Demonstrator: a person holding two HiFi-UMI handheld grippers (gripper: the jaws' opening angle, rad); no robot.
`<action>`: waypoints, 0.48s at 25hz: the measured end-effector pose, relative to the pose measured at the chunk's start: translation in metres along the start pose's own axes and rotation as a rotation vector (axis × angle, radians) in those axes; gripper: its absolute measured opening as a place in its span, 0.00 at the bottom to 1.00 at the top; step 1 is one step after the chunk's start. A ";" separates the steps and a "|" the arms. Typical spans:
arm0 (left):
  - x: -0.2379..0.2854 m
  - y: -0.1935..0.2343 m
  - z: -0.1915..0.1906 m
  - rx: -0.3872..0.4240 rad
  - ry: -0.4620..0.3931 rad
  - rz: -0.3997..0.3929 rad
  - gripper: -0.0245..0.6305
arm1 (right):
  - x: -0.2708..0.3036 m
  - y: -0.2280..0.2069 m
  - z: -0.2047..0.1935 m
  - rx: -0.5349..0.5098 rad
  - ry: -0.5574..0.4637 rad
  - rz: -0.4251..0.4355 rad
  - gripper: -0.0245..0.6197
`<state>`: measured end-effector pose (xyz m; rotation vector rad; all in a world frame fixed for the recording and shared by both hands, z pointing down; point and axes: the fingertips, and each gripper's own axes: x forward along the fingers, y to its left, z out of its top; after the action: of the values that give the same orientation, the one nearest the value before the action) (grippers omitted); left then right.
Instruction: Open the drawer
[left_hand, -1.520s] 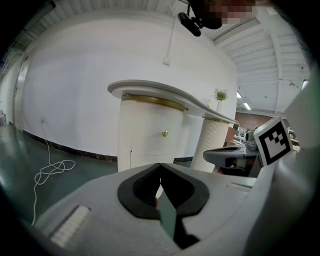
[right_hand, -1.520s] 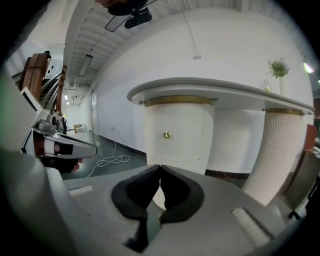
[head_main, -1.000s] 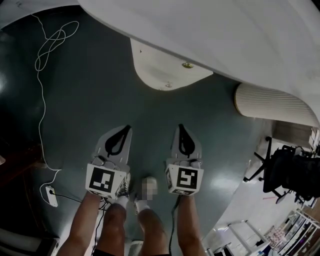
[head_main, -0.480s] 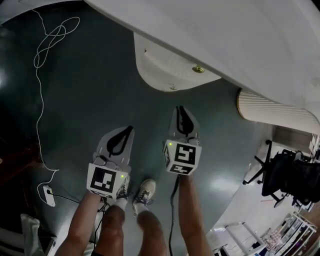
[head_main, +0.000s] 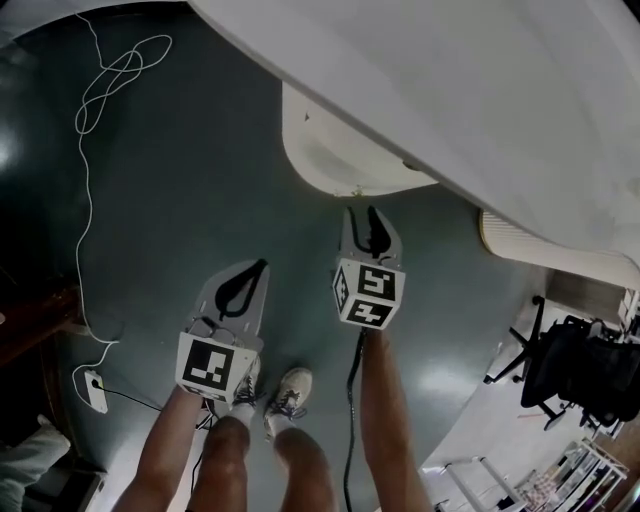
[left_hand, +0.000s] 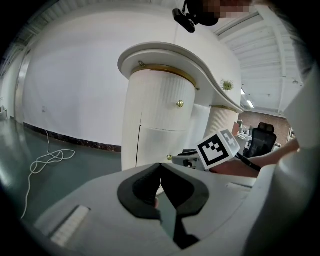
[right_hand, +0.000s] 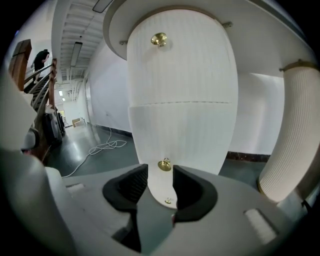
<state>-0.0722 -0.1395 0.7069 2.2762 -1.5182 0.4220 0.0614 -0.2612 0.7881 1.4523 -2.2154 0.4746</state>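
A white ribbed pedestal under the curved desk top has two drawer fronts, one above the other. The upper front carries a brass knob. The lower front's brass knob sits between the tips of my right gripper. Its jaws have just been opening and the pads stand apart from the knob. In the head view the right gripper reaches the pedestal. My left gripper hangs back, lower left, with its jaws together and nothing in them.
A white cable loops over the dark floor at the left, down to a plug block. A second ribbed pedestal stands at the right, and an office chair beyond it. The person's shoes are below the grippers.
My right gripper has moved forward to the pedestal and its jaws have opened around the lower knob. The left gripper has stayed almost where it was, still shut.
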 end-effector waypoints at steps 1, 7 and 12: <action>0.000 0.001 -0.001 -0.001 0.002 0.002 0.05 | 0.003 -0.001 -0.001 0.006 0.005 0.002 0.29; -0.002 0.005 -0.009 -0.003 0.007 0.012 0.05 | 0.016 -0.003 -0.001 0.006 0.010 -0.005 0.29; -0.002 0.007 -0.012 -0.001 0.012 0.012 0.05 | 0.025 -0.004 0.000 0.017 0.016 -0.001 0.29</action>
<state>-0.0801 -0.1353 0.7174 2.2612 -1.5265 0.4374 0.0568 -0.2820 0.8014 1.4530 -2.2035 0.5048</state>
